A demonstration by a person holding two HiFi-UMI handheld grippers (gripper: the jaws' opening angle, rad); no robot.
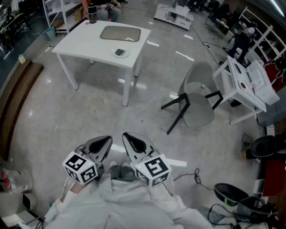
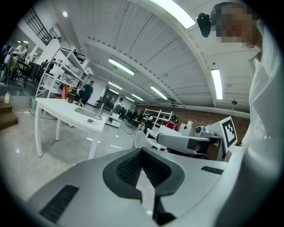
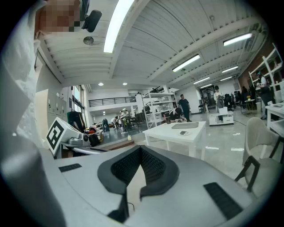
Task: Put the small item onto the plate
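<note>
Both hand-held grippers are pressed shut, low by the person's body and well apart from the white rectangular table [image 1: 85, 42].

The left gripper [image 1: 107, 140] has its jaws pressed together on nothing, and so does the right gripper [image 1: 125, 135] just beside it. On the table, a dark cylindrical bottle [image 1: 92, 13] stands at the far left corner. A flat grey rectangular tray [image 1: 120, 33] lies toward the far edge. The small dark item [image 1: 119, 52] rests on the white round plate [image 1: 127, 54] near the near edge, toward the right corner. A grey chair [image 1: 196, 96] stands on the floor to the right.
</note>
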